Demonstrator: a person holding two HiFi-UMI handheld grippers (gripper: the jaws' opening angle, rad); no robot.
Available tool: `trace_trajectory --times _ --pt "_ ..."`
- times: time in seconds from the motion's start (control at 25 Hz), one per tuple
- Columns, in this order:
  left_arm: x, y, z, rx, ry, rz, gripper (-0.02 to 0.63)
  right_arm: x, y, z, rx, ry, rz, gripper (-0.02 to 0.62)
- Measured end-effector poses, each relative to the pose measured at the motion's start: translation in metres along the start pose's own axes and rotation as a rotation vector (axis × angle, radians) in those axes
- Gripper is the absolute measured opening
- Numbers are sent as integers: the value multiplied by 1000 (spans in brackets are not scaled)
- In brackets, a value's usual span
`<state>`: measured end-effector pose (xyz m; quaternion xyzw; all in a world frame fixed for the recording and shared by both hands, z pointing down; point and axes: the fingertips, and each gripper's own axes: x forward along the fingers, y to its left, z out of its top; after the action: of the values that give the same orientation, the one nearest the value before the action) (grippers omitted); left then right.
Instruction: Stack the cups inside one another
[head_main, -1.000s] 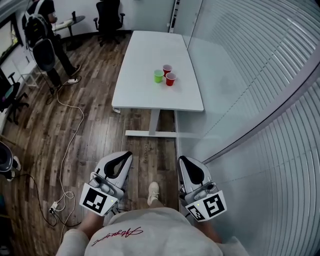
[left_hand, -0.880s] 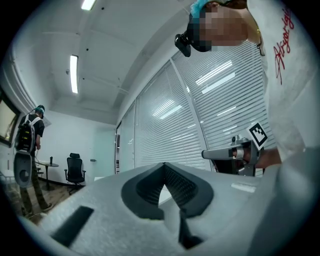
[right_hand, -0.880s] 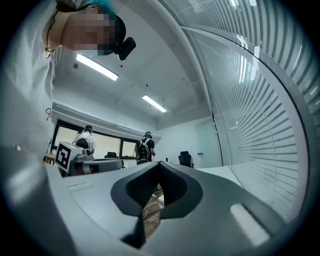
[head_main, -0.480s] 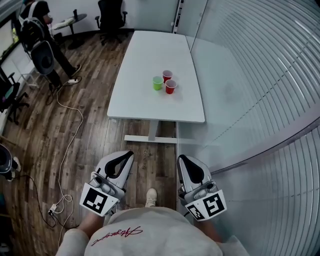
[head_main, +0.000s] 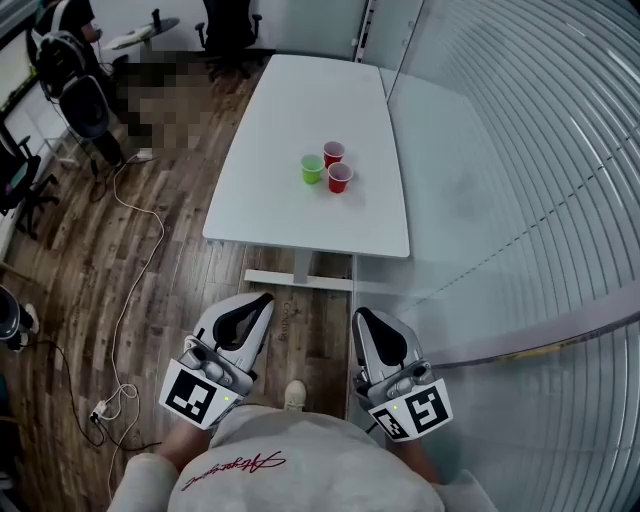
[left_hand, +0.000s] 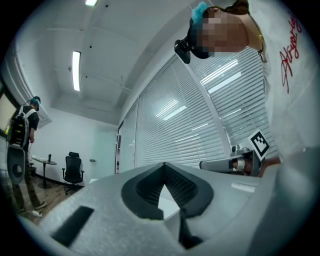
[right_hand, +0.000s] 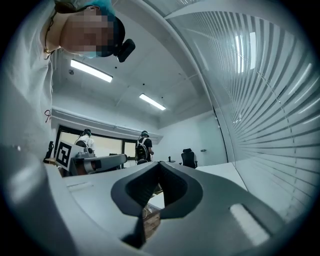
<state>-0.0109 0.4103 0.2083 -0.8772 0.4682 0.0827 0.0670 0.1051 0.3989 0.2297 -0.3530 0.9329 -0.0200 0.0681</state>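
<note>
Three cups stand close together on a white table: a green cup, a red cup behind it and a second red cup to its right. All are upright and separate. My left gripper and right gripper are held low, close to my body, well short of the table's near edge. Both are shut with nothing between the jaws. In the left gripper view the left gripper shows its jaws meeting at the tip, and the right gripper looks the same in the right gripper view.
A glass wall with blinds runs along the table's right side. Wooden floor with a trailing cable lies to the left. A person with a backpack and office chairs are at the far left.
The table and cups have come nearer and lower in the head view as I walked toward them. Both grippers keep the same pose in front of my body, still shut.
</note>
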Motion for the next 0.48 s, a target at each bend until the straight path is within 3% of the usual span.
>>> trace_trajectory --times 0.48 --pt "15 7 -13 8 40 -9 -7 15 -17 -5 36 -7 7 -2"
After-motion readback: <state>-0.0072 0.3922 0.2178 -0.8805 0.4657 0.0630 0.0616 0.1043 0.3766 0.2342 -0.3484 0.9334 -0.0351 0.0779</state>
